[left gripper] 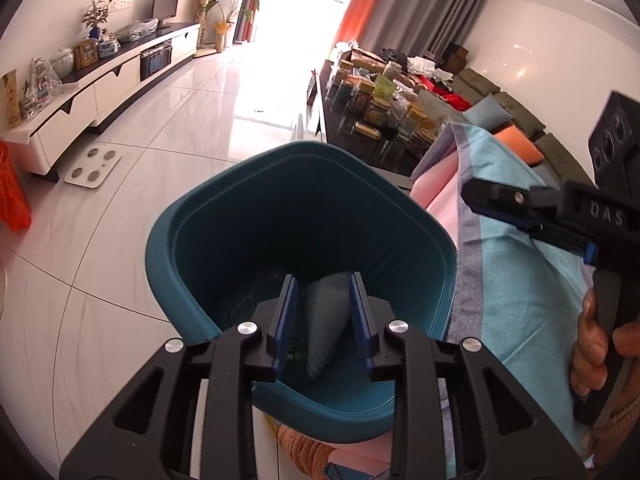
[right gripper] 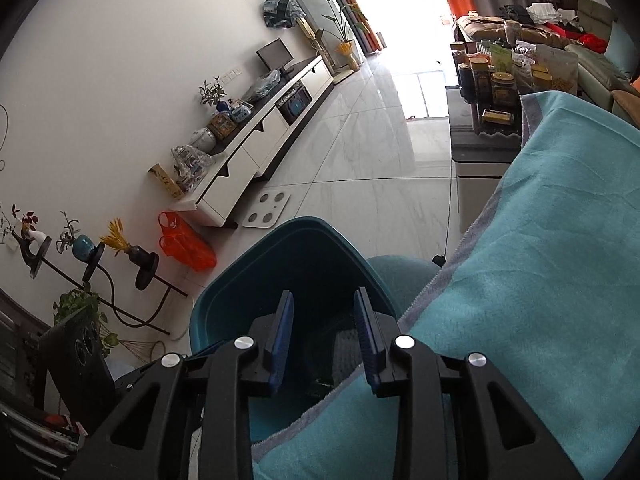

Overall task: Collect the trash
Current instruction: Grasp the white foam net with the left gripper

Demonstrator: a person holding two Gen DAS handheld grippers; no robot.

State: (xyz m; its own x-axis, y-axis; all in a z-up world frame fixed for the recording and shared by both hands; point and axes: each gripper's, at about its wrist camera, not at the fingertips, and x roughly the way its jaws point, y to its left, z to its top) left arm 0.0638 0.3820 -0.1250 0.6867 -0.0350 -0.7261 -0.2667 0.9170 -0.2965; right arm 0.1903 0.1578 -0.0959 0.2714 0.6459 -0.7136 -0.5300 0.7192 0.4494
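A grey, blurred piece of trash (left gripper: pixel 326 316) is dropping into the teal bin (left gripper: pixel 192 208), seen between the blue pads of the left tongs (left gripper: pixel 325 320) but not pressed by them; it looks already loose, lying in or falling toward the bottom of the bin. From the right wrist view a ribbed grey piece (right gripper: pixel 346 354) is showing low inside the same bin (right gripper: pixel 224 304), possibly the same scrap, though I cannot tell for sure.

Both pairs of tongs are standing partly open with nothing clamped. The right tongs (right gripper: pixel 326 340) are hanging over the bin's near rim, where the edge of a turquoise blanket (right gripper: pixel 540 280) is lapping against it. In the left view the right tongs (left gripper: pixel 480 196) are reaching in from the side, a hand (left gripper: pixel 596 344) wrapping the grip.

The bin is sitting on the pale tiled floor (left gripper: pixel 120 240), close against the blanket-covered seat.

Judging from this, one drop is being finished: trash is going into the bin. Whether more litter is waiting elsewhere is not showing here; none is visible on the floor nearby.
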